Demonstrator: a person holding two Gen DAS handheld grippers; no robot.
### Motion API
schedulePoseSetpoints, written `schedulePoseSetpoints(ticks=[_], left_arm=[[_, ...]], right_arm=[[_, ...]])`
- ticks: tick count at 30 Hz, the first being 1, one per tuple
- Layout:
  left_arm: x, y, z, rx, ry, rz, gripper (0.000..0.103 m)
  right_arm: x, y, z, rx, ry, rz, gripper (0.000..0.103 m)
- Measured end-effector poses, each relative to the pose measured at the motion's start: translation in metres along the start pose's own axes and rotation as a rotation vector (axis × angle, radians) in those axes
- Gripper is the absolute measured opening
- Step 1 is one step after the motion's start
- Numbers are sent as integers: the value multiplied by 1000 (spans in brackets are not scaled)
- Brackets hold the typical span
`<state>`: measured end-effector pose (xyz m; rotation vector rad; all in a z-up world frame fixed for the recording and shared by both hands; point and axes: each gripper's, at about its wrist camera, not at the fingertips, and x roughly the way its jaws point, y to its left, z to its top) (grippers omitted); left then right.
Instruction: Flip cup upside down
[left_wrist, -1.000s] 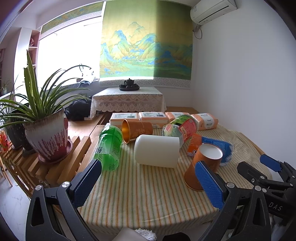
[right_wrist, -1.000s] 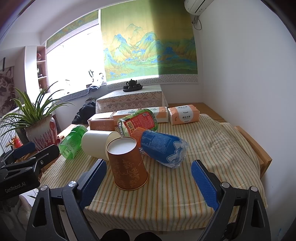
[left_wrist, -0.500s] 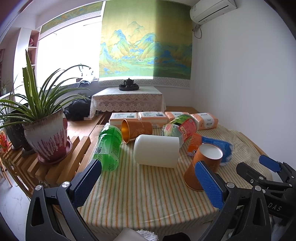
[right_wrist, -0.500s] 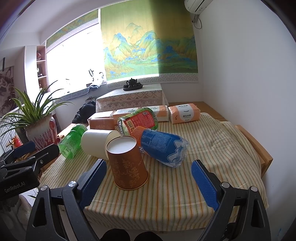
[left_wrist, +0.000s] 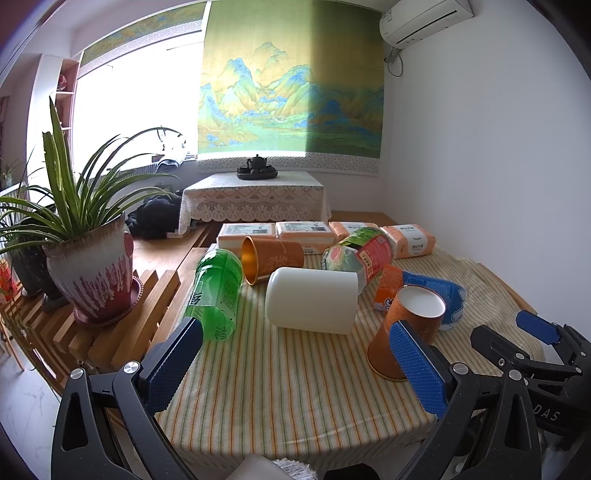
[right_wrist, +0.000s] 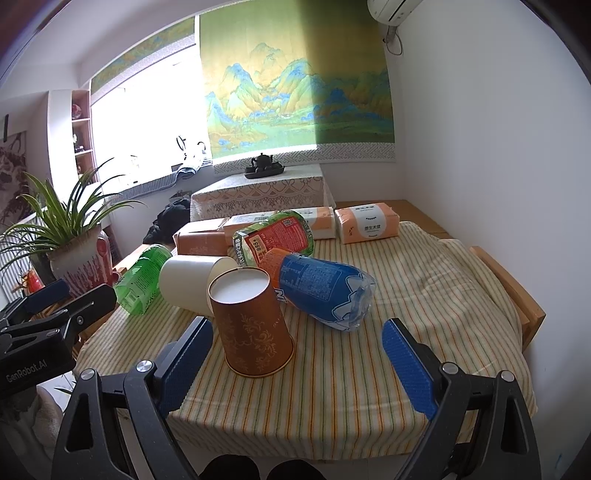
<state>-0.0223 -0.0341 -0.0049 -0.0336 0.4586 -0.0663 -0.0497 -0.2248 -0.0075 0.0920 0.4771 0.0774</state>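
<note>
An orange patterned paper cup (right_wrist: 251, 325) stands upside down on the striped tablecloth, white base up; it also shows in the left wrist view (left_wrist: 410, 328). A white cup (left_wrist: 312, 300) lies on its side behind it, also seen in the right wrist view (right_wrist: 192, 280). A second orange cup (left_wrist: 271, 257) lies on its side further back. My left gripper (left_wrist: 295, 363) is open and empty, near the table's front edge. My right gripper (right_wrist: 297, 356) is open and empty, just in front of the upside-down cup.
A green bottle (left_wrist: 216, 291), a red-green bottle (right_wrist: 275, 236) and a blue bottle (right_wrist: 321, 291) lie among the cups. Tissue packs (right_wrist: 371, 223) line the back. A potted plant (left_wrist: 90, 273) stands on a slatted bench at left. The wall is at right.
Hardly anything differs; the right wrist view has shifted very slightly and the cups and bottles lie as before.
</note>
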Motion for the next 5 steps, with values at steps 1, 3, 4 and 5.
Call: schedulePoseSetpoints(ticks=[1,3,4,5], left_arm=[[1,0,0,1,1,-1,102],[1,-1,-1,5,1,-3,102],[2,-1,-2,10,1,-2,102],[3,-1,-2,13,1,1,102]], right_arm=[[0,0,0,0,0,-1,91],[1,-1,0,2,3,0,91],[1,-1,0,2,1,-1,91],[1,-1,0,2,1,-2,91]])
